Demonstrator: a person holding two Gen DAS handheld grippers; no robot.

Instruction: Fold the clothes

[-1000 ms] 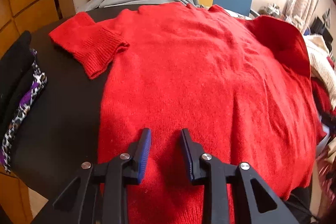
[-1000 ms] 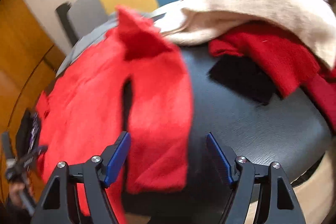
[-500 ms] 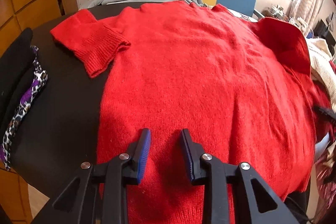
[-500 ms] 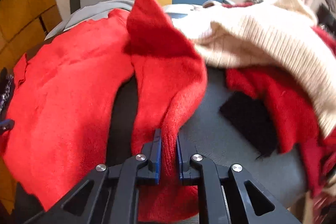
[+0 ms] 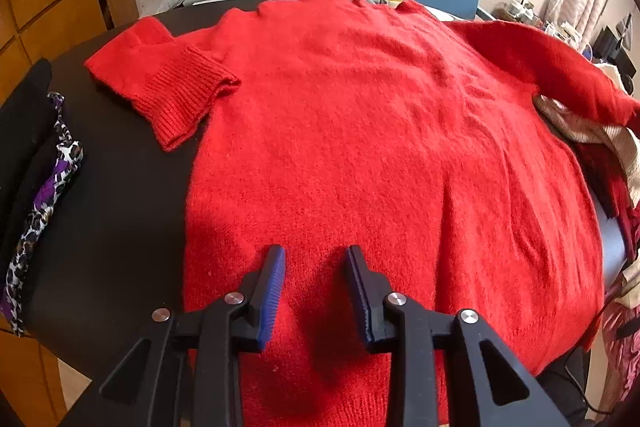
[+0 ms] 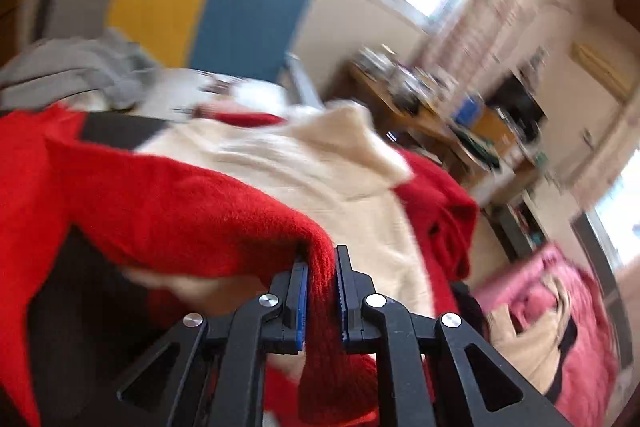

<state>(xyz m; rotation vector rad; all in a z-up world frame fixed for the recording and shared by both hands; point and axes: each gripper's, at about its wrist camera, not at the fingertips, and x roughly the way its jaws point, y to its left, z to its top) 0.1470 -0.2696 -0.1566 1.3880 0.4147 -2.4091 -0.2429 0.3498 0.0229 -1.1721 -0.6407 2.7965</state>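
Fuzzy red knit sweater [image 5: 380,155] is spread flat, front down, on the dark round counter [image 5: 120,227]; no body fold made yet, so task judged early. Left sleeve w/ ribbed cuff [image 5: 176,95] is already tucked inward. Right sleeve [image 6: 192,215] is pinched in right gripper [image 6: 321,291], jaws nearly closed on it, lifted over cream knit pile [image 6: 320,167]. Left gripper [image 5: 314,291] hovers at hem, jaws half open, empty. Bare counter is left-side only; right edge crowded.

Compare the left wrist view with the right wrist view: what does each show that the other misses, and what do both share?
Left only: the left claw open above the spread body of the red sweater, its folded cuffed sleeve, a patterned cloth. Right only: the right claw shut on the sweater's other sleeve, a pink pile. Both: red sweater, cream knit, colour-block chair.
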